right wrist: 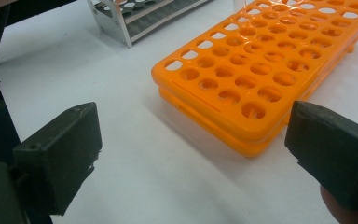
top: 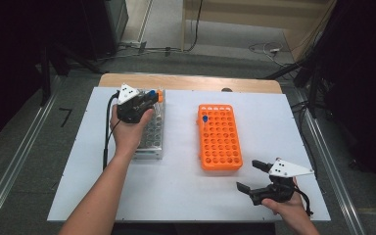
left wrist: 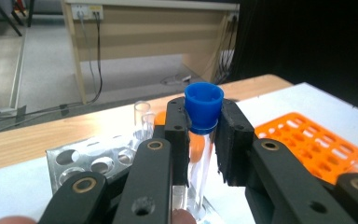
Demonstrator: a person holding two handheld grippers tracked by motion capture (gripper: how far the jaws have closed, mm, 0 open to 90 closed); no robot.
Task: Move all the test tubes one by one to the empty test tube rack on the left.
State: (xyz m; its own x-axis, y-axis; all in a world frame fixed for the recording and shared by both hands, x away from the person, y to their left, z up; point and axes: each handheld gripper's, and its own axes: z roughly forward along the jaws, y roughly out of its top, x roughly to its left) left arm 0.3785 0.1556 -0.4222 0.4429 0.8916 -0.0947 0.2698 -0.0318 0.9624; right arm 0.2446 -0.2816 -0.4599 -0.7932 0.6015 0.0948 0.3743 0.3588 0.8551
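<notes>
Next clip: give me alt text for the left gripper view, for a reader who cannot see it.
The left tongs are shut on a clear tube with a blue cap, held upright just under the cap. Behind them stands a metal rack on the white table, with an orange rack to the right.

Nothing readable here as far as I can tell, no text, labels, brand names or numbers anywhere. The orange rack point(top: 219, 137), the clear rack point(top: 152, 134) and the blue-capped tube point(left wrist: 203, 112) all look plain. The white tabletop point(top: 176, 181) has no markings either.
</notes>
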